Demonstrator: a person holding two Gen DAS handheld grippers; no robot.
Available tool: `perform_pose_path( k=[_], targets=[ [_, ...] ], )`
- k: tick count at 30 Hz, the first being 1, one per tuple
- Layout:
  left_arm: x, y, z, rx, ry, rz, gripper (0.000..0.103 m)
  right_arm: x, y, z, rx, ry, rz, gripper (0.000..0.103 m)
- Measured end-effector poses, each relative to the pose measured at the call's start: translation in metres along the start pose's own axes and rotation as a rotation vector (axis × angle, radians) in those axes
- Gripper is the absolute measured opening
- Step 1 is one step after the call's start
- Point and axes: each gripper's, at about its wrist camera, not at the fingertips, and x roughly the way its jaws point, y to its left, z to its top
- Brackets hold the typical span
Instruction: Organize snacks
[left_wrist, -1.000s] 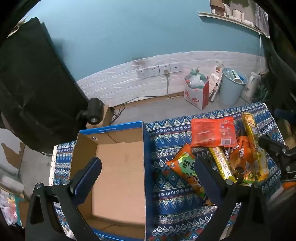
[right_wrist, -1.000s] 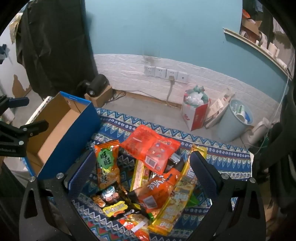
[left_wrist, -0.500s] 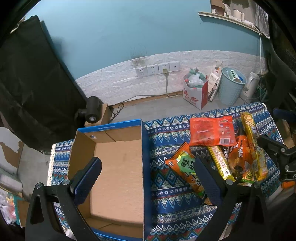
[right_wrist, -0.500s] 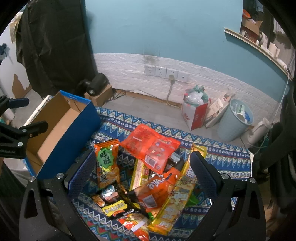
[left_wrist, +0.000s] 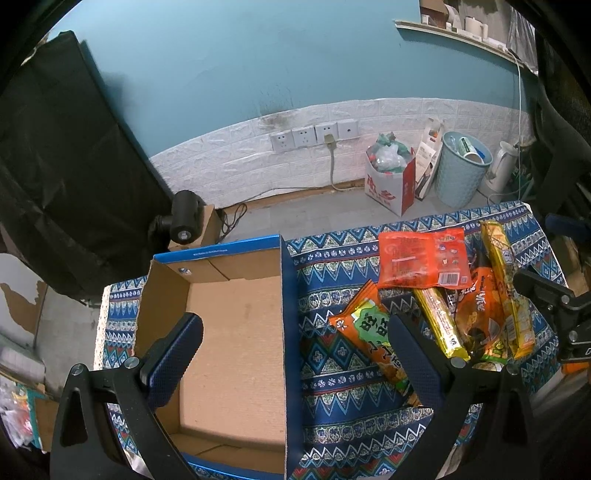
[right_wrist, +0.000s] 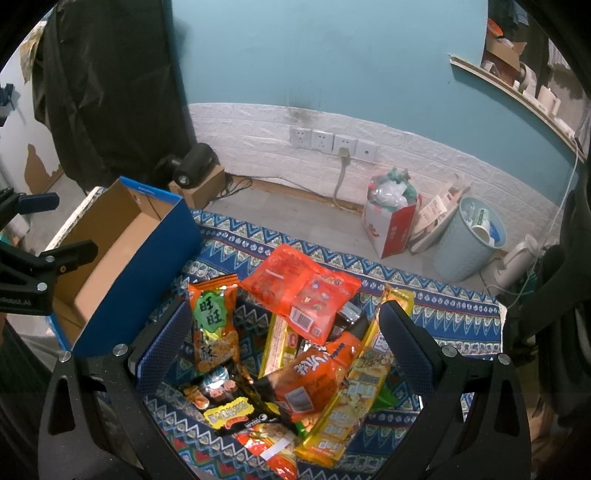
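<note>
Barely any change: both views have crept slightly. Left claw (left_wrist: 291, 362) wide open, empty, over the box (left_wrist: 236, 343); right claw (right_wrist: 282, 343) likewise above the snack pile (right_wrist: 295, 343) on the tabletop (left_wrist: 332, 373). Sorting not yet begun.

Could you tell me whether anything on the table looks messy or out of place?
Yes: the snack packets lie heaped crookedly over one another on the patterned cloth, while the cardboard box beside them holds nothing.

Two overhead wrist views, shared snacks (left_wrist: 436, 295)
</note>
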Motion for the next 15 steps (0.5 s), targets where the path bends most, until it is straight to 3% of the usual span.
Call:
perform_pose_path(
  k=[15],
  targets=[
    [0.0004, -0.0017, -0.0009, 0.002, 0.006, -0.002, 0.101, 0.0008, 0.0000, -0.0047, -0.003, 0.004, 0.003, 0.100]
  ],
)
